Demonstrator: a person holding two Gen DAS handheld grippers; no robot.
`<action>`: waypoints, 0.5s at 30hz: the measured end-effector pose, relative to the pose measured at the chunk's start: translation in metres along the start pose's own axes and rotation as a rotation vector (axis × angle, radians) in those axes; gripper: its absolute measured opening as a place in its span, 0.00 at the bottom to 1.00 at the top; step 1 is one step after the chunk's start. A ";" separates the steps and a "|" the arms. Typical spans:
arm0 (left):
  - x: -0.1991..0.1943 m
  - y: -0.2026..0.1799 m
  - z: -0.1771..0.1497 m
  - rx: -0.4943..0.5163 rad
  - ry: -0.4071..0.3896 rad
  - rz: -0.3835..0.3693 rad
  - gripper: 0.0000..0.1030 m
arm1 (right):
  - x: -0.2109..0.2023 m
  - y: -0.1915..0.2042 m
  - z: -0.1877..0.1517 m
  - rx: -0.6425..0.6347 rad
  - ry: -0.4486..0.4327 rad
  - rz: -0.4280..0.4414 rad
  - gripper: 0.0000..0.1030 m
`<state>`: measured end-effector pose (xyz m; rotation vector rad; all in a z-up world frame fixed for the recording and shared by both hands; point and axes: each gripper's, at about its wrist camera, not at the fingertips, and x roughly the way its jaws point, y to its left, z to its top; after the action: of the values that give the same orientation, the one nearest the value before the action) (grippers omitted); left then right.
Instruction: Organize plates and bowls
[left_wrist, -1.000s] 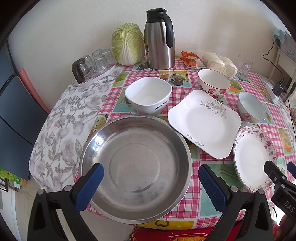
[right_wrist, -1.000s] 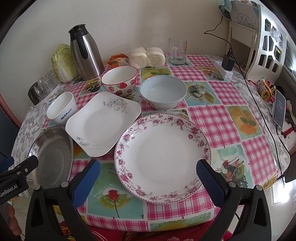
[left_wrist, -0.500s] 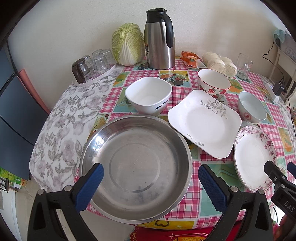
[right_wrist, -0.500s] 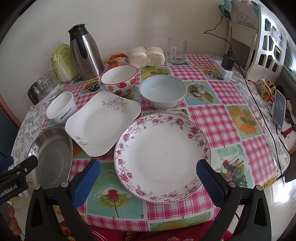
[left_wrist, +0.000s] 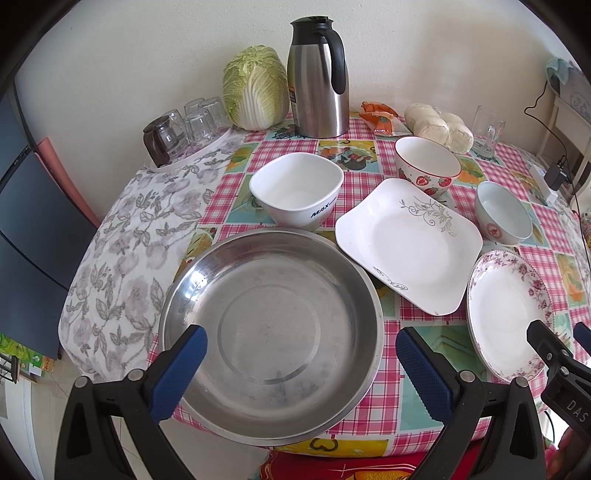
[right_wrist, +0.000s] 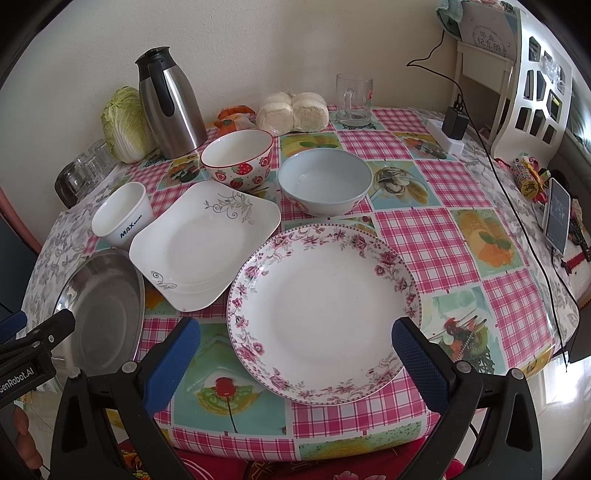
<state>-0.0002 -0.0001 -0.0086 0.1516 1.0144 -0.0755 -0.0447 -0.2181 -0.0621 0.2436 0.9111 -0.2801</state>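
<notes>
A large steel pan (left_wrist: 271, 325) lies at the table's near edge, and my left gripper (left_wrist: 301, 369) hovers open above its near half, holding nothing. To its right a white square plate (left_wrist: 410, 243) sits, then a round floral plate (right_wrist: 321, 306). My right gripper (right_wrist: 295, 358) stands open over the floral plate's near rim, empty. Behind are a white square bowl (left_wrist: 295, 192), a strawberry bowl (right_wrist: 238, 157) and a pale blue bowl (right_wrist: 325, 181).
At the back stand a steel jug (left_wrist: 319, 74), a cabbage (left_wrist: 255, 86), a tray of glasses (left_wrist: 184, 129), bagged buns (right_wrist: 291, 110) and a glass mug (right_wrist: 352, 98). A power strip with charger (right_wrist: 452, 127) and cable run along the right; a phone (right_wrist: 557, 216) lies there.
</notes>
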 end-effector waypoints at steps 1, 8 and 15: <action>0.000 0.000 0.000 0.000 0.000 0.000 1.00 | 0.000 0.000 0.000 0.000 0.000 0.000 1.00; 0.000 0.000 0.000 0.001 0.000 0.002 1.00 | 0.001 0.003 0.001 0.000 0.001 -0.001 1.00; 0.006 0.019 -0.002 -0.041 0.015 -0.032 1.00 | 0.006 0.015 0.000 -0.022 0.007 0.010 1.00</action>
<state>0.0041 0.0194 -0.0132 0.0983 1.0328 -0.0825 -0.0357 -0.2052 -0.0655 0.2283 0.9195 -0.2602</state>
